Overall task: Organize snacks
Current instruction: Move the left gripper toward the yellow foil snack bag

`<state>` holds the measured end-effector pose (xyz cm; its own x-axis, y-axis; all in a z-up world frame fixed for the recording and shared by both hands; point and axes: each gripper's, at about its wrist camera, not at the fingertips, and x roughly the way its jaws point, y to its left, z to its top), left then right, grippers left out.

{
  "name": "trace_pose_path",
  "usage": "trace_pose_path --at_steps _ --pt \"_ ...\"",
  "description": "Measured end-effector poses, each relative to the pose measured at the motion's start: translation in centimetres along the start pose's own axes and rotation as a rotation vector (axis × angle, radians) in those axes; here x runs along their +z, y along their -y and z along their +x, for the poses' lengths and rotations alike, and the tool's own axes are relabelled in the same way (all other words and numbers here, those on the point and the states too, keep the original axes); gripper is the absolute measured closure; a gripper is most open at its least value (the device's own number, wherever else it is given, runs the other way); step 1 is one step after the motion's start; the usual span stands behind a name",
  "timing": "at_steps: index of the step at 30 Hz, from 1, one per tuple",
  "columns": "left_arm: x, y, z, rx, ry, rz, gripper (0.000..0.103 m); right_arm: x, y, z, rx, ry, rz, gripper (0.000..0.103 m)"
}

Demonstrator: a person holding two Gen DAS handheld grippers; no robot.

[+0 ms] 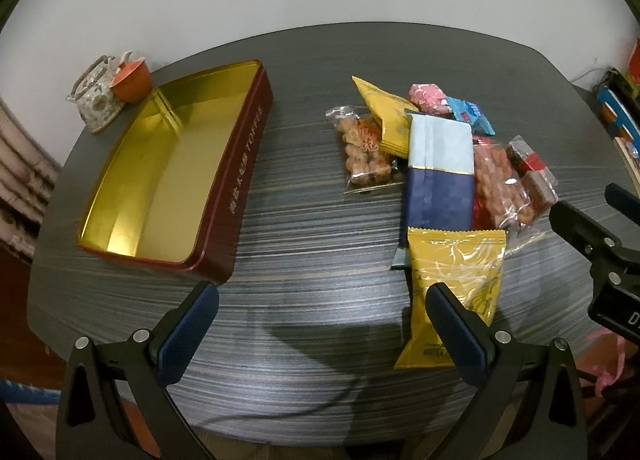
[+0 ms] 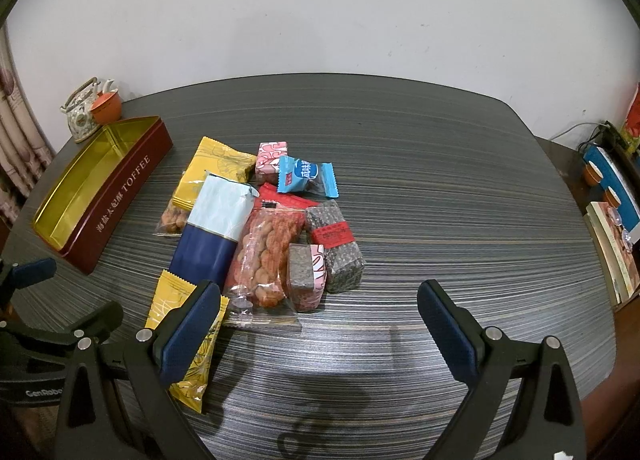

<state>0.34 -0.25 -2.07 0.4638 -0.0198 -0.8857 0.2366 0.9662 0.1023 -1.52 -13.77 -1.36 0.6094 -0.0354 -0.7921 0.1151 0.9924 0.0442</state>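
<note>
An open dark red toffee tin [image 1: 224, 180] [image 2: 116, 196] with a bare gold inside lies on the left of the dark striped table [image 1: 320, 220] [image 2: 440, 220]. To its right sits a heap of wrapped snacks: a blue and pale blue pack [image 1: 438, 176] [image 2: 212, 228], two yellow packs [image 1: 456, 280] [image 2: 224, 172], twisted crackers in clear bags [image 1: 362, 152] [image 2: 268, 256], pink, blue and dark seed bars [image 2: 334, 244]. My left gripper [image 1: 322, 300] hangs open above the near table edge, its right finger over the near yellow pack. My right gripper [image 2: 318, 300] is open just before the heap, holding nothing.
A flowered teapot [image 1: 96, 100] [image 2: 80, 116] and an orange cup [image 1: 132, 78] [image 2: 105, 106] stand at the table's far left corner behind the tin. Books and small cups [image 2: 612, 200] fill a shelf off the right edge. A white wall backs the table.
</note>
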Motion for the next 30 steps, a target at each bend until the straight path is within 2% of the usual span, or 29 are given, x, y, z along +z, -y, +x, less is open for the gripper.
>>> trace_pose_path --at_steps 30 --pt "0.01 0.32 0.04 0.005 -0.012 0.018 0.0 0.24 0.33 -0.55 0.01 0.004 0.015 0.009"
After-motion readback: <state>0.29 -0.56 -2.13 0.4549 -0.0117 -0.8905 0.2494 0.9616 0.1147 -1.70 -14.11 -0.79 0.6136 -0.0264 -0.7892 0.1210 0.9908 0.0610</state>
